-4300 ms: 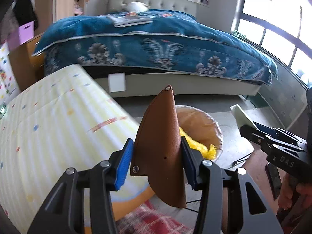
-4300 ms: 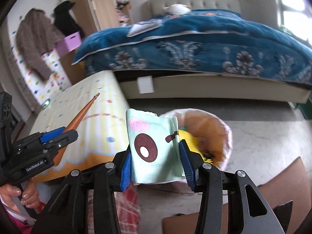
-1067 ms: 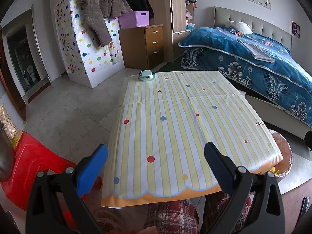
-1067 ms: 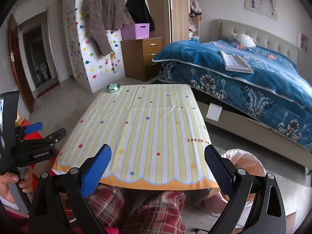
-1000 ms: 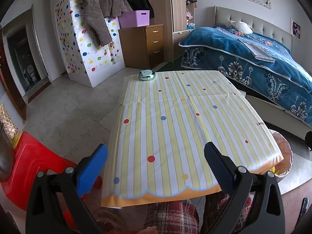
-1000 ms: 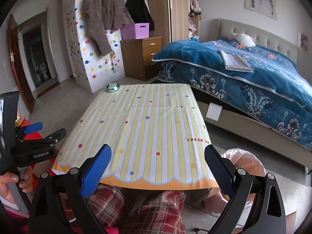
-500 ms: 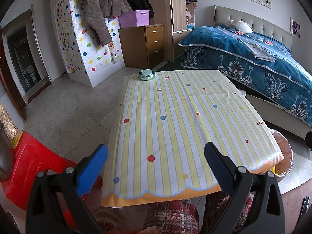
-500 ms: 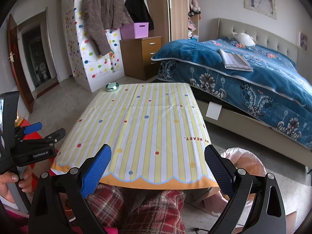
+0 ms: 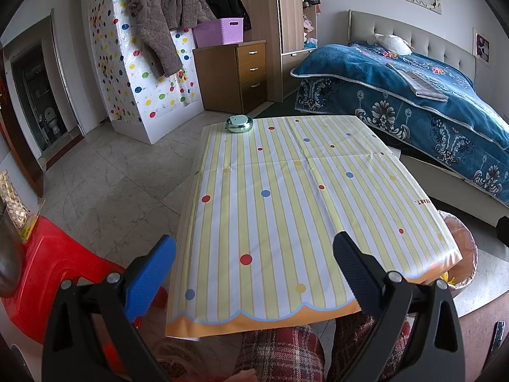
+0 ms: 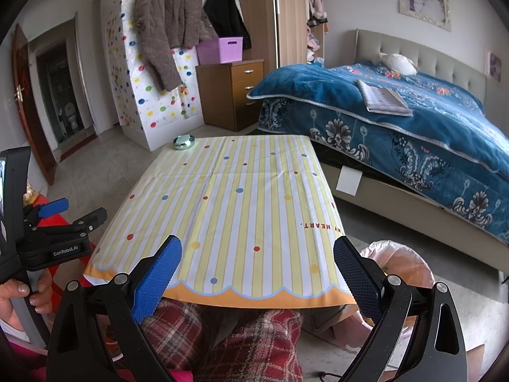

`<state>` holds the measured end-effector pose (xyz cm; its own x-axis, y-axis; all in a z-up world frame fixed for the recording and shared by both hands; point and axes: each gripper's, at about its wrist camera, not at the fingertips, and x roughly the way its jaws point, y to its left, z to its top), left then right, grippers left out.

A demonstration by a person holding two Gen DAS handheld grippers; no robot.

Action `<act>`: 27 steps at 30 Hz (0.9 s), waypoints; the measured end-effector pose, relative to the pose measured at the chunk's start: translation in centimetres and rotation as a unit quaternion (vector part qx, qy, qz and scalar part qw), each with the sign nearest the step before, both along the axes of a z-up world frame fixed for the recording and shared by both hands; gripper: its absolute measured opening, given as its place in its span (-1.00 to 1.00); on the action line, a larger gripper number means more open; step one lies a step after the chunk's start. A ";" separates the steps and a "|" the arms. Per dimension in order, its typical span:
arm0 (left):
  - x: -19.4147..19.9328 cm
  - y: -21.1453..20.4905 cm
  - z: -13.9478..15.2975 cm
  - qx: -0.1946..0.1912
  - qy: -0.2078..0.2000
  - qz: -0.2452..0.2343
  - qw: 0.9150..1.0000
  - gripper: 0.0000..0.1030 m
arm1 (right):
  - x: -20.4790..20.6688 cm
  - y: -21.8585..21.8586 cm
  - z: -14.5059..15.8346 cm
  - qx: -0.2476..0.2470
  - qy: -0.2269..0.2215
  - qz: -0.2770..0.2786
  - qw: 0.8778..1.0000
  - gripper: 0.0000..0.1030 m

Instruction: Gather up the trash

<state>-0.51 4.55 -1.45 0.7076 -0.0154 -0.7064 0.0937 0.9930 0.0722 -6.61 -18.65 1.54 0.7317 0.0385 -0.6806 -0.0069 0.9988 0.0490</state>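
My left gripper (image 9: 253,273) is open and empty, held above the near edge of the table with the yellow striped, dotted cloth (image 9: 296,197). My right gripper (image 10: 256,273) is open and empty over the same near edge of the cloth (image 10: 241,203). The left gripper also shows at the left of the right wrist view (image 10: 71,215). A trash bin lined with a pink bag (image 9: 461,254) stands on the floor at the table's right near corner; something yellow lies in it. It also shows in the right wrist view (image 10: 397,264). No trash lies on the cloth.
A small round metal tin (image 9: 239,123) sits at the table's far left corner. A bed with a blue cover (image 10: 413,121) runs along the right. A red plastic stool (image 9: 47,273) stands at the left. A wooden drawer unit (image 9: 241,73) stands behind. Plaid-trousered legs (image 10: 241,343) are under the table.
Since 4.3 s ago both grippers let go of their items, the brown piece and the printed cloth, and swung from the bin to face the table. Over the last second nothing moved.
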 end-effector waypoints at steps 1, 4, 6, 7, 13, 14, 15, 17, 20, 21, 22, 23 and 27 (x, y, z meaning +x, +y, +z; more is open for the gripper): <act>0.0 0.0 0.0 0.000 0.000 0.000 1.000 0.87 | 0.0 0.0 0.0 0.000 0.000 0.000 1.000 0.84; 0.0 0.0 0.0 0.000 0.000 0.000 1.000 0.87 | 0.0 0.0 0.0 0.000 0.000 0.000 1.000 0.84; 0.0 0.0 0.0 0.000 0.000 -0.001 1.000 0.87 | 0.0 0.0 0.0 0.000 0.000 0.000 1.000 0.84; 0.0 0.0 0.0 0.000 0.000 -0.001 1.000 0.87 | 0.0 0.0 0.0 0.000 0.000 0.000 1.000 0.84; 0.0 -0.1 0.0 0.000 -0.001 0.000 1.000 0.87 | 0.0 0.0 0.0 0.000 0.000 0.001 1.000 0.84; -0.1 0.0 0.0 0.000 0.000 0.000 1.000 0.87 | 0.0 0.0 -0.1 -0.001 0.000 0.001 1.000 0.84; -0.1 -0.1 0.0 -0.001 -0.001 0.000 1.000 0.87 | -0.1 0.0 -0.1 0.000 0.000 0.001 1.000 0.84; -0.1 0.0 0.1 -0.001 -0.001 0.000 1.000 0.87 | -0.1 0.0 -0.1 -0.001 0.000 0.002 1.000 0.84; -0.1 0.0 0.1 -0.001 -0.001 -0.001 1.000 0.87 | -0.1 0.1 -0.1 -0.001 0.000 0.002 1.000 0.84; -0.2 0.0 0.3 -0.001 -0.001 -0.001 1.000 0.87 | -0.1 0.1 -0.1 -0.001 0.000 0.002 1.000 0.84; -0.2 -0.1 0.3 0.000 -0.002 -0.002 1.000 0.87 | -0.1 0.1 -0.1 -0.001 0.001 0.001 1.000 0.84; -0.2 -0.1 0.4 0.000 -0.002 -0.002 1.000 0.87 | -0.1 0.1 -0.2 0.000 0.001 0.002 1.000 0.84; -0.2 -0.2 0.4 0.000 -0.002 -0.001 1.000 0.87 | -0.1 0.1 -0.1 0.000 0.000 0.001 1.000 0.84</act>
